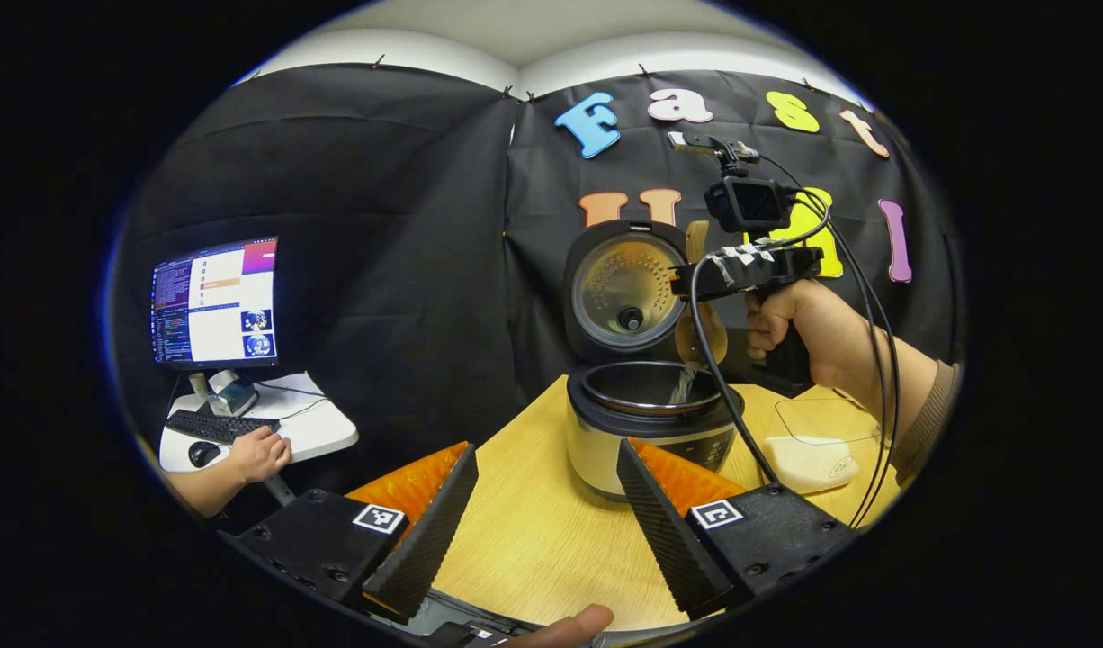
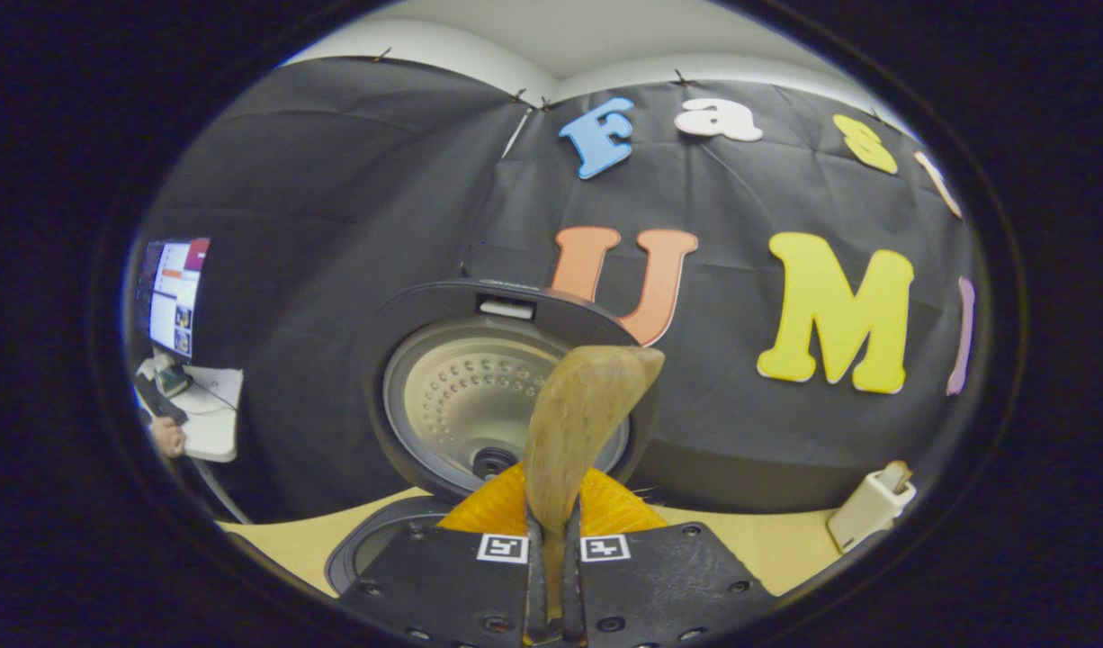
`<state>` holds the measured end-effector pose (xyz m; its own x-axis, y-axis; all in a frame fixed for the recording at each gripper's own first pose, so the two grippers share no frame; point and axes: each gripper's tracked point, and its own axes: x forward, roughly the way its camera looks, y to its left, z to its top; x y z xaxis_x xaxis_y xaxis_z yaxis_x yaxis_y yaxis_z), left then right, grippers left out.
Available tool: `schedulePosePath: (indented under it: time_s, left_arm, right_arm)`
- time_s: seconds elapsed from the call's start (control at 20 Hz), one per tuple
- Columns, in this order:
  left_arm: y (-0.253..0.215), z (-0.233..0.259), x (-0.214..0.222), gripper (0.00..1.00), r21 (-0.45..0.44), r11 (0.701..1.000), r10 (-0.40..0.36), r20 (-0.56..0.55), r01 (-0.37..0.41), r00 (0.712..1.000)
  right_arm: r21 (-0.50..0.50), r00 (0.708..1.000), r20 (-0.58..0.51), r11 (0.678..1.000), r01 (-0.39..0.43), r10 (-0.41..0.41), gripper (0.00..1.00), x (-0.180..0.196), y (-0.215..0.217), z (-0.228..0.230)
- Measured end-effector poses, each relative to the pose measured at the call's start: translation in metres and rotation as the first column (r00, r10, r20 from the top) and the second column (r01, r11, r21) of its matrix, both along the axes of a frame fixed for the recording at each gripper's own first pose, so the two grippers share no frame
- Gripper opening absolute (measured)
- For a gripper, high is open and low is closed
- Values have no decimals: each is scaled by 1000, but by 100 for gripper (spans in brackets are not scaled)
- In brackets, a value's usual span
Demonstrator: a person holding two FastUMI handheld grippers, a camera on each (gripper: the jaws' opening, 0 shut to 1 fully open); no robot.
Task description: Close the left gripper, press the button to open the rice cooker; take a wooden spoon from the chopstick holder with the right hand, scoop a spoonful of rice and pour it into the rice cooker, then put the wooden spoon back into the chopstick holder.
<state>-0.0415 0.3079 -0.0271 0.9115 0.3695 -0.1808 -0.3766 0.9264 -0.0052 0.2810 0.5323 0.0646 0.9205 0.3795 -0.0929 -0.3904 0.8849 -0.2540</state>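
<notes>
left gripper view, right tool (image 1: 695, 286) clamps tilted wooden spoon (image 1: 701, 331) over rice cooker (image 1: 646, 432), left tool (image 1: 538, 517) wide open

Pale wooden spoon (image 2: 577, 423) handle: hidden between the fingers.
Round dark cooker pot (image 2: 381, 540): mostly behind those fingers.

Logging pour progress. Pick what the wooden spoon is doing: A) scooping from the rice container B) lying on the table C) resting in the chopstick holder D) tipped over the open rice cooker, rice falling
D: the wooden spoon, clamped in the right claw, is tilted above the open rice cooker, grains streaming into its pot.
</notes>
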Motion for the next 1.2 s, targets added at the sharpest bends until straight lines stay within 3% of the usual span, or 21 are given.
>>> schedulePosePath:
  time_s: [0.3,0.6,0.8,1.2]
  left_arm:
    - [-6,-1,3,99,-7,1000,-10,-5,10,1000]
    - [-16,4,6,99,22,999,-34,0,34,999]
    - [-17,-2,8,99,8,999,-31,-17,31,999]
    - [-29,-2,12,100,23,999,-45,-32,46,998]
  right_arm:
    - [-160,993,91,985,-56,71,7,-14,12,2]
    - [-166,991,118,986,-36,56,6,-23,-3,14]
    - [-141,992,128,990,22,-3,7,-19,-47,27]
    - [-129,973,153,973,190,-170,10,-10,-187,50]
